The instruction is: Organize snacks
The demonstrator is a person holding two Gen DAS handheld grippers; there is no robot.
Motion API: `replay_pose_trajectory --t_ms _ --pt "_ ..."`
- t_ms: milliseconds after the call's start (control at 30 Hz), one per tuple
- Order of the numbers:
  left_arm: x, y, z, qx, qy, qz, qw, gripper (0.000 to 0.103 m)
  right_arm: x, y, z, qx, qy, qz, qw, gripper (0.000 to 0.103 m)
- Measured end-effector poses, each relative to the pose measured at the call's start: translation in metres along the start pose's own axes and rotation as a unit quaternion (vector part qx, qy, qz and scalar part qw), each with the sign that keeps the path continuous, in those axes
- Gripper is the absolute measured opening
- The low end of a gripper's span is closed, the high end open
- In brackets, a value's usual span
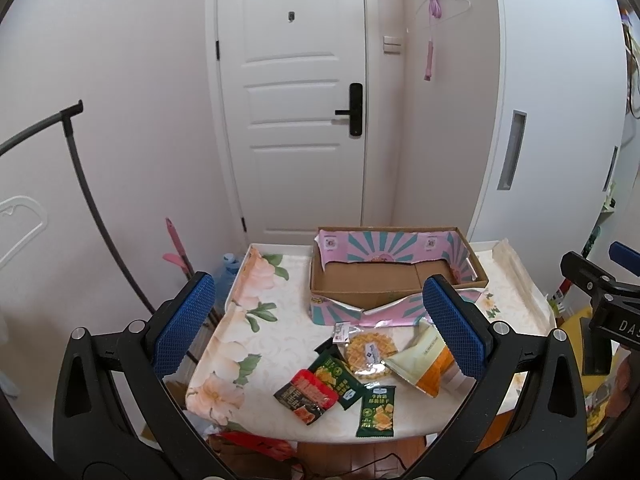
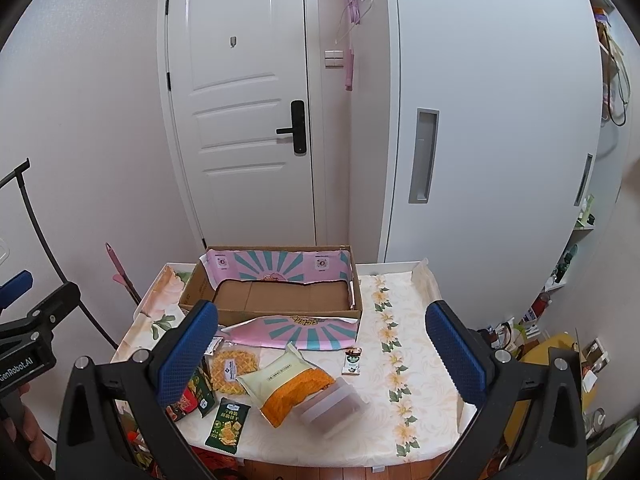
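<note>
An open cardboard box (image 1: pixel 372 282) (image 2: pixel 280 296) with pink sunburst flaps stands at the back of the table. Several snack packs lie in front of it: a red pack (image 1: pixel 306 396), two green packs (image 1: pixel 376 410) (image 2: pixel 229 426), a round waffle pack (image 1: pixel 370 354) (image 2: pixel 232 368), an orange and cream bag (image 1: pixel 428 362) (image 2: pixel 288 386), a clear tub (image 2: pixel 332 404) and a small sachet (image 2: pixel 353 360). My left gripper (image 1: pixel 320 320) is open and empty above the snacks. My right gripper (image 2: pixel 322 354) is open and empty above the bag.
The table (image 2: pixel 404 368) has a floral cloth. A white door (image 1: pixel 296 100) and white cabinets (image 2: pixel 480 140) stand behind it. A black curved stand (image 1: pixel 86 200) is at the left. Clutter and shelves (image 2: pixel 560 320) are at the right.
</note>
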State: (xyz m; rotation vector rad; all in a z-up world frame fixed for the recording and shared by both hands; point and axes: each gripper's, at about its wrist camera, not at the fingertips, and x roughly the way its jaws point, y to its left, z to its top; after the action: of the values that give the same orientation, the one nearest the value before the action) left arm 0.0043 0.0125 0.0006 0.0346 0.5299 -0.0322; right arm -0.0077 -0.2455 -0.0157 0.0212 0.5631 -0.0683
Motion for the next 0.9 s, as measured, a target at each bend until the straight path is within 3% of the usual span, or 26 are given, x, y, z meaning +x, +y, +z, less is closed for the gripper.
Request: replay_pose_trajectory --t_ms 900 --pt "0.002 0.0007 -0.0059 0.002 0.004 -0.003 1.0 0.103 0.0 -0.0003 0.0 -0.001 -0.003 0.001 1.0 0.103"
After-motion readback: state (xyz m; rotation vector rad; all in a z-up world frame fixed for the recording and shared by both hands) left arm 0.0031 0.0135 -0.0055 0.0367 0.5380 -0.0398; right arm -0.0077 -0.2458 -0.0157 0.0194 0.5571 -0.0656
